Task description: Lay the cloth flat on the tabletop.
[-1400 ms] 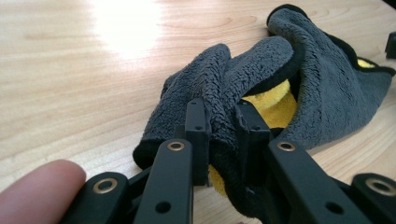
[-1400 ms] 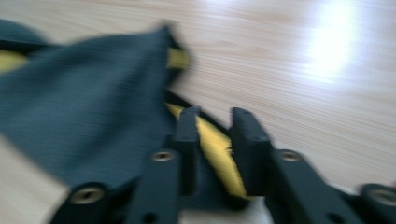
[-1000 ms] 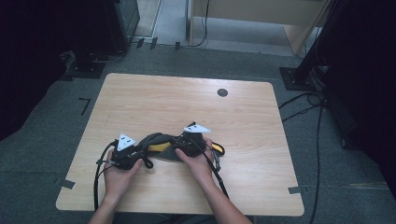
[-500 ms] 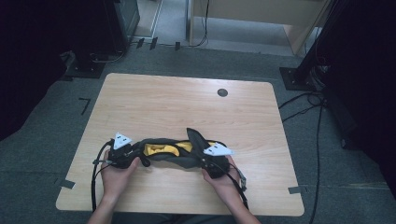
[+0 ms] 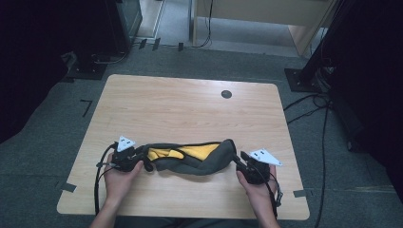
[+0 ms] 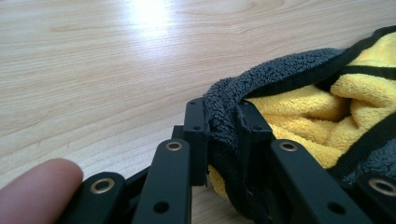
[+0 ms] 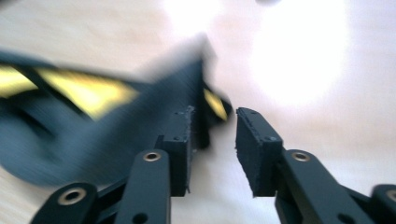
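The towel [image 5: 195, 159] I work with is dark grey fleece outside and bright yellow inside, edged with black binding. My tongs' jaws are matt black with brass-coloured rivets. The table [image 5: 190, 109] is pale, light-grained wood.

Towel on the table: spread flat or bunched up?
Bunched: the towel lies as a rumpled roll between the grippers, yellow inside showing through grey folds.

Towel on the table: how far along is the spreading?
Done: the towel is pulled out long between the two grippers. In hand: the left gripper clamps one end; the right gripper has just been opening, nothing between its pads. Left: it's bunched, yellow side folded in, not flat.
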The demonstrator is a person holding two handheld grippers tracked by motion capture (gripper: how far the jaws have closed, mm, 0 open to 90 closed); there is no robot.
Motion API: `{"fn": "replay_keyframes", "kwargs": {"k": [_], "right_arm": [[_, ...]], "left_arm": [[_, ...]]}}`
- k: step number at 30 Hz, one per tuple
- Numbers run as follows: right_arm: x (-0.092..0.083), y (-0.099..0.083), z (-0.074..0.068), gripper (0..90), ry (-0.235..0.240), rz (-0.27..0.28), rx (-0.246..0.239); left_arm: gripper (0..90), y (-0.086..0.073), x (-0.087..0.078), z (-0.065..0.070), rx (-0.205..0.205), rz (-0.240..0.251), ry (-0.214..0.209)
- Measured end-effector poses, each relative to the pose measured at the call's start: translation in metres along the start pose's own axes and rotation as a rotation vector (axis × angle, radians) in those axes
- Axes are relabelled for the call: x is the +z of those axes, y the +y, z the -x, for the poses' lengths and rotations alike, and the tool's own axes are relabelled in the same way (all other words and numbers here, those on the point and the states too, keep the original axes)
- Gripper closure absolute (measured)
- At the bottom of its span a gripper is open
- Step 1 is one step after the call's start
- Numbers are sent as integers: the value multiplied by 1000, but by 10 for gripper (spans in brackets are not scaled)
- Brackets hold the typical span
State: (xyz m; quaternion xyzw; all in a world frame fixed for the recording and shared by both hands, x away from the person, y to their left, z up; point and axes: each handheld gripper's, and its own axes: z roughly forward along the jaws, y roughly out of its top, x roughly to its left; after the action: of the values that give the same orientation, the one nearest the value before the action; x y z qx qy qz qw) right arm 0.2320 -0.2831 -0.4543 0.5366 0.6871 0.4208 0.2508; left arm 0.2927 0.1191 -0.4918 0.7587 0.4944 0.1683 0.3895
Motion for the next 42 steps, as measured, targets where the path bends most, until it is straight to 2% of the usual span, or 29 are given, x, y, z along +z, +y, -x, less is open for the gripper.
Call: {"fn": "replay_keyframes", "kwargs": {"k": [2,3,5,6,7,8,9,10,13,14,16,18,19,21,23,26,27,30,32,35,38,39,40,41,42], "right_arm": [[3,17,-10,611,4,37,-41],[6,26,-14,610,7,63,-45],[14,44,-19,597,43,103,-52],[23,51,-20,589,69,102,-75],[36,57,-21,587,98,76,-105],[50,60,-21,592,101,45,-130],[61,60,-20,596,97,25,-138],[79,59,-17,598,113,-16,-140],[118,48,-8,599,215,-148,-157],[126,44,-6,599,231,-193,-175],[136,34,-1,599,224,-231,-205],[138,27,5,588,212,-258,-198],[137,23,8,578,207,-266,-182],[134,18,14,559,195,-277,-178],[128,15,20,574,198,-277,-167],[119,10,20,633,177,-286,-204],[116,9,19,676,176,-291,-216],[105,4,18,812,186,-303,-224],[96,1,17,844,187,-309,-232],[75,0,16,851,198,-245,-225],[50,7,20,852,207,-158,-185],[39,12,21,852,216,-116,-162],[31,17,23,852,222,-87,-148],[23,22,23,851,220,-59,-141],[17,29,23,851,223,-36,-133]], "left_arm": [[719,0,0,-1,0,-3,0],[687,0,0,-2,-2,-17,1],[661,-1,0,-4,2,-24,-6],[655,-1,-1,-5,-1,-21,-12],[647,-1,-1,-7,-8,-22,-20],[639,-1,-1,-8,-10,-25,-26],[634,-1,-1,-9,-11,-34,-37],[628,-2,-1,-9,-12,-44,-48],[612,-3,1,-9,16,-76,-55],[611,-3,1,-9,16,-76,-55],[624,-5,1,-13,13,-93,-65],[622,-5,2,-14,6,-101,-74],[619,-5,2,-15,11,-108,-72],[595,-5,3,-15,15,-118,-83],[568,-5,4,-13,33,-143,-88],[577,-8,6,-10,63,-180,-83],[590,-8,5,-9,74,-179,-84],[760,-9,1,-9,88,-174,-111],[798,-8,-4,-8,98,-170,-144],[810,-4,-14,-4,117,-141,-174],[811,7,-28,-2,92,-77,-217],[811,12,-32,-1,87,-53,-234],[811,12,-32,-1,87,-53,-234],[811,23,-41,3,102,-27,-253],[810,28,-44,5,114,-13,-248]]}}
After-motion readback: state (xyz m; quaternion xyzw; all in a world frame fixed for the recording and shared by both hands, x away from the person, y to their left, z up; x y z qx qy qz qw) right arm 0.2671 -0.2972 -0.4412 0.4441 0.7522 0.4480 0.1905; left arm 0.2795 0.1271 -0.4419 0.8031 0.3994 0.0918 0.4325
